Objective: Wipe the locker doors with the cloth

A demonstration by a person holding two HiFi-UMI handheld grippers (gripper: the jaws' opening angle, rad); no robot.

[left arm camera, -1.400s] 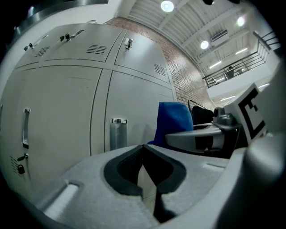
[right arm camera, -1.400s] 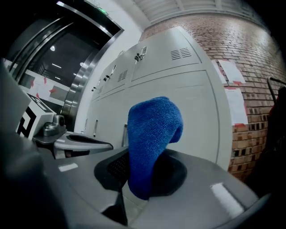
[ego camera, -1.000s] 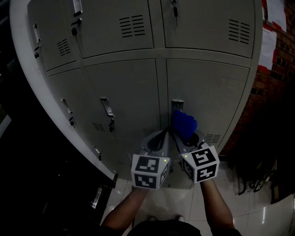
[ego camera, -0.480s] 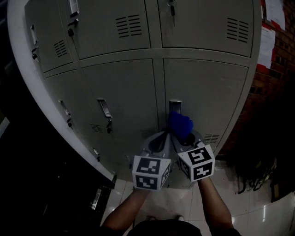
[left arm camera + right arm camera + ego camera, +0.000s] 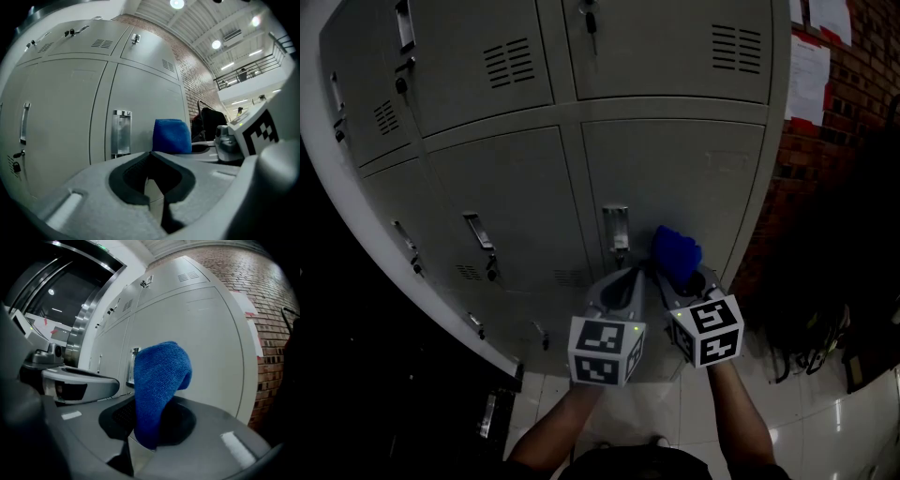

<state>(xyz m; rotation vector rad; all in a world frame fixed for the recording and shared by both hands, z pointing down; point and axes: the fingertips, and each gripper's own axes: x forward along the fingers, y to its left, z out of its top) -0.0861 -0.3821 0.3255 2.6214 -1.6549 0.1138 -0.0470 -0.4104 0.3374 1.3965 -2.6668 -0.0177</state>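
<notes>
Wipe looks barely begun: right tongs [image 5: 140,446] grip blue cloth [image 5: 157,380] near the lower-right locker door [image 5: 675,178]; left tongs [image 5: 152,154] clenched, empty.

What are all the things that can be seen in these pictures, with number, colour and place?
locker doors: several, grey, filling the front
door handles: several, metal, on the doors
cloth: one, blue, before the lower right door
brick wall: one, red-brown, right of the lockers
papers: a few, white, on the brick wall
floor: pale glossy tiles, below
left gripper: one, grey, shut, empty
right gripper: one, grey, shut on the cloth
forearms: two, bottom centre
</notes>
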